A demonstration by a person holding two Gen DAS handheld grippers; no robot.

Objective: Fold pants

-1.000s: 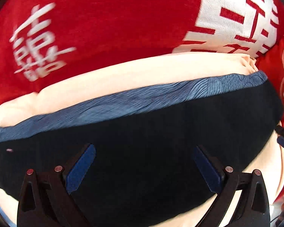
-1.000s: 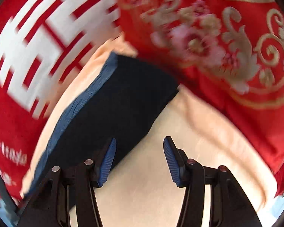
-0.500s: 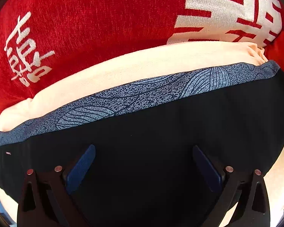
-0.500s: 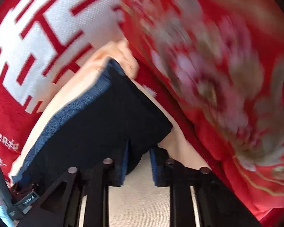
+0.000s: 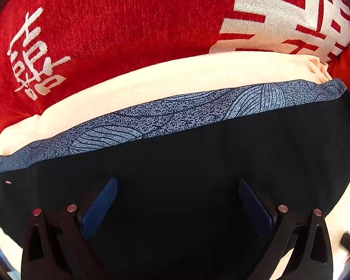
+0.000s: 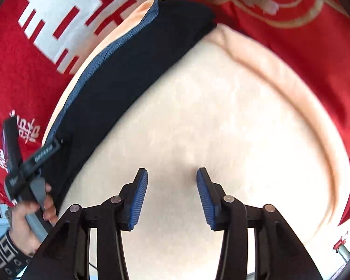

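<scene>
The black pants lie folded on a cream cloth, their grey-blue patterned waistband along the far edge. My left gripper hangs open right above the black fabric, its blue pads wide apart and gripping nothing. In the right wrist view the pants stretch across the upper left. My right gripper stands over the bare cream cloth to their right, its jaws opening with nothing between them. At the lower left a hand holds the left gripper's handle at the pants' near end.
A red blanket with white characters lies behind the cream cloth. A red cover with gold and pink flowers borders it on the right. The cream cloth's raised rim curves around the right side.
The right gripper, nearly shut at the pants' corner half a second ago, has moved off to the right over the cream cloth and opened. The left gripper has hardly moved.
</scene>
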